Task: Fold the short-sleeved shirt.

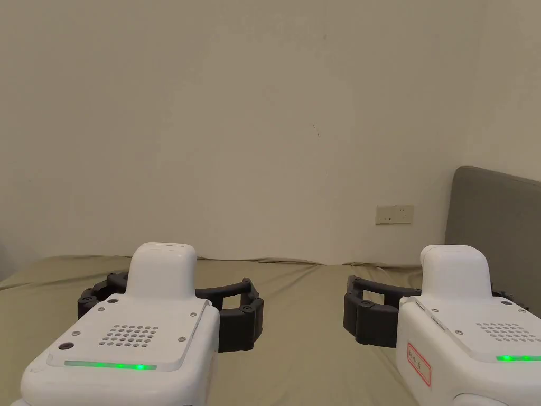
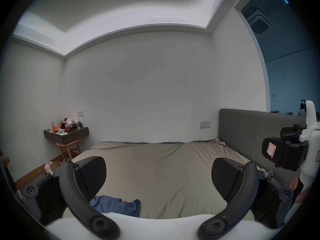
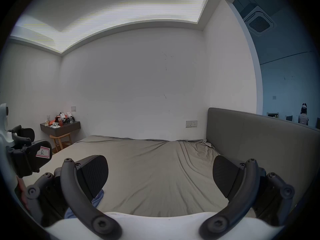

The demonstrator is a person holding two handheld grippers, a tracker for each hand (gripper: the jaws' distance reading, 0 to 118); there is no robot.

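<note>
Blue, crumpled soft cloth, seemingly the short-sleeved shirt [image 2: 119, 207], lies on the near left part of the olive-green bedsheet [image 2: 164, 171], low beneath the left gripper [image 2: 158, 176], whose black ribbed jaws stand wide apart and hold nothing. To start well, I judge both claws should drop toward the near edge and each pinch a shirt corner or shoulder to spread it flat before any fold; the right gripper [image 3: 160, 178] is likewise spread wide and empty over bare sheet. Small red-bordered stickers sit on the gripper bodies, which I leave unread.
</note>
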